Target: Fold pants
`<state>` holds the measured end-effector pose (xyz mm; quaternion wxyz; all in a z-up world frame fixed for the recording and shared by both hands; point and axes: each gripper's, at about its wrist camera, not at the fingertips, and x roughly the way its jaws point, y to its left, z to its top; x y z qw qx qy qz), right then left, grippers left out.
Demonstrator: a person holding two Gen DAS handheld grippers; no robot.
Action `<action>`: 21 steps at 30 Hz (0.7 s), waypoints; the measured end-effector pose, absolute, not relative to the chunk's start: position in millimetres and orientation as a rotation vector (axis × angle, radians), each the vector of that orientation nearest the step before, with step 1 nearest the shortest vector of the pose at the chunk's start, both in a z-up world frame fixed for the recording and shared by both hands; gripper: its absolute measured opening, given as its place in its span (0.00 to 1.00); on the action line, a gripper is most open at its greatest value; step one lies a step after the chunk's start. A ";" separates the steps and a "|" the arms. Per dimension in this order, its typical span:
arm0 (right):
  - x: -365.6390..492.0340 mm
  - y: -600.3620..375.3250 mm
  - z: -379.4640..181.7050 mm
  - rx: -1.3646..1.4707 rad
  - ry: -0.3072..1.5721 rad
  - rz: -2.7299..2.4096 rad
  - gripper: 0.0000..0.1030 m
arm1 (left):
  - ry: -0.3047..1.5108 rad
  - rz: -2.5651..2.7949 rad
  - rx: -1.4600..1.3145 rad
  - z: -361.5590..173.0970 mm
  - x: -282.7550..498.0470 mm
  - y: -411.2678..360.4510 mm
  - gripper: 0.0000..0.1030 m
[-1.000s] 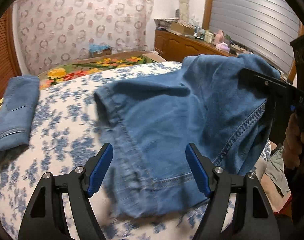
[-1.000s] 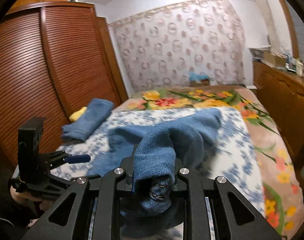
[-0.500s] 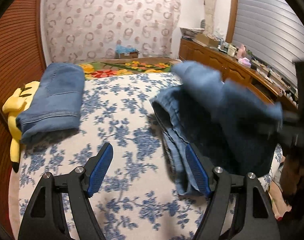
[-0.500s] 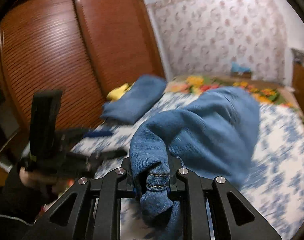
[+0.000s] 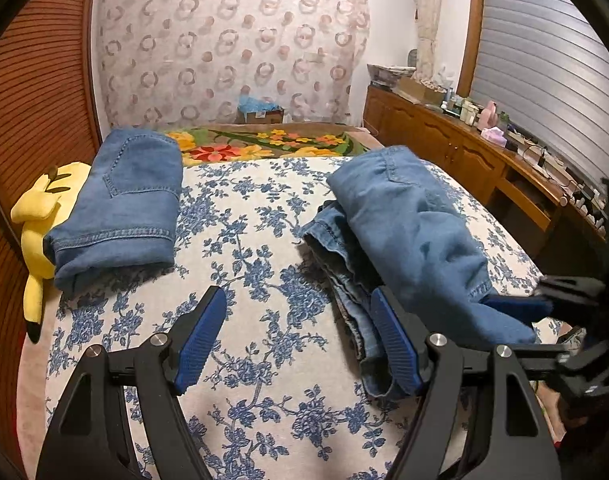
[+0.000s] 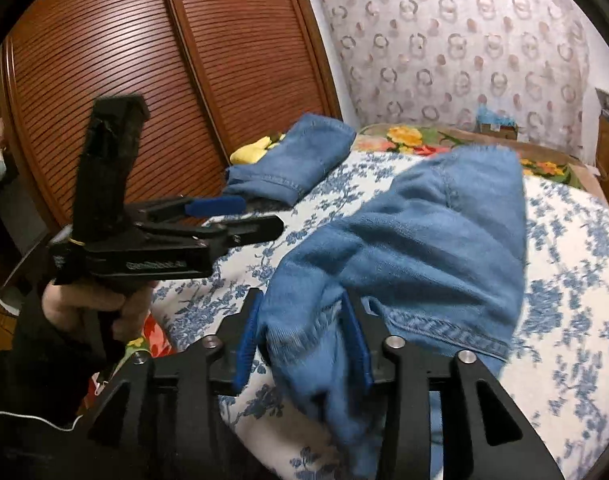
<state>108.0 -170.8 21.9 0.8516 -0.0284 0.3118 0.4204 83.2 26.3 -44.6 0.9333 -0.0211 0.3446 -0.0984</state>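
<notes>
Lowered onto the bed (image 5: 240, 208), our jeans (image 5: 408, 232) now lie folded.
Our right gripper (image 6: 300, 340) fingers, just opening, loosely flank a denim fold; our left gripper (image 5: 296, 336) fingers gape, jeans beside them.

Blue-flowered bedspread (image 5: 256, 240) covers the bed, with a yellow plush toy (image 5: 40, 216) at its edge by the slatted wooden wardrobe (image 6: 144, 60). Cluttered wooden dresser (image 5: 464, 152) along the other wall, cardboard box (image 5: 260, 114) at the far end.

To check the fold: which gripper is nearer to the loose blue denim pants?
Right. The right gripper has the loose blue denim pants between its just-opening fingers; the left gripper hangs open beside them.
</notes>
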 end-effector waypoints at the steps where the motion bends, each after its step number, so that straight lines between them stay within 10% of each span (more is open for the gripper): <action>1: 99.5 -173.2 24.8 -0.067 0.639 0.876 0.44 | 0.703 -0.204 -0.043 -43.1 83.9 24.6 0.74; 21: 118.6 -212.1 34.0 -0.080 0.522 0.632 0.47 | 0.719 -0.307 0.026 -41.3 100.4 -28.7 0.74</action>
